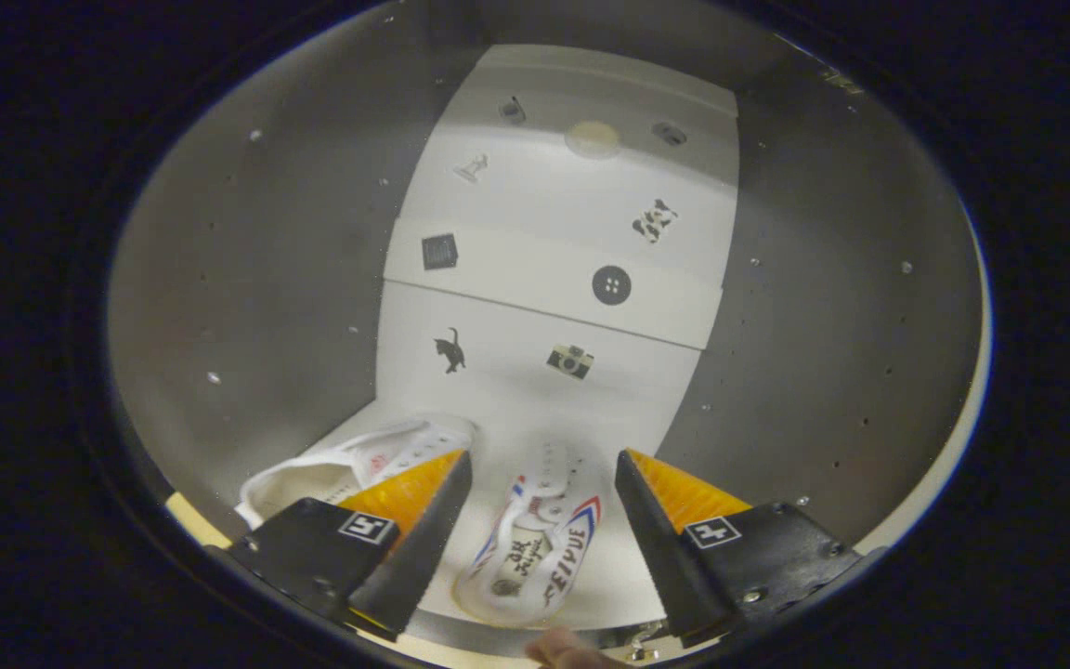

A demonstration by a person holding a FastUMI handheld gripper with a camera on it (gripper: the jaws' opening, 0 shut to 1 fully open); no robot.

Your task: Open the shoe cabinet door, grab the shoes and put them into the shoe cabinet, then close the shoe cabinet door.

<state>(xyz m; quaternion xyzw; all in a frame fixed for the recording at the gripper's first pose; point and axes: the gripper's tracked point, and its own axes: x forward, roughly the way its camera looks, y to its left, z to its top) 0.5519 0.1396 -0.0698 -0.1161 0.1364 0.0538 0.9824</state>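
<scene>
Writing: the shoe between the fingers is showing red and blue stripes and dark lettering on its insole and side; the letters are curving too much to be read surely.
Left shoe (363, 465): a white shoe is lying on the cabinet floor (498, 413), half hiding behind the left finger (414, 520), at about ten o'clock from the tongs.
Striped shoe (535, 539): it is lying between the fingers, touching neither, toe pointing to twelve o'clock.
Tongs (542, 492): they are standing released, spread wide and gripping nothing.
Back panel (563, 251): white, at twelve o'clock beyond the shoes, it is carrying small dark stickers: a square, a cat, a button, a camera.
Side walls (256, 297): grey walls are rising at nine and three o'clock.
Fingertip (565, 650): a person's fingertip is peeking in at six o'clock.
</scene>
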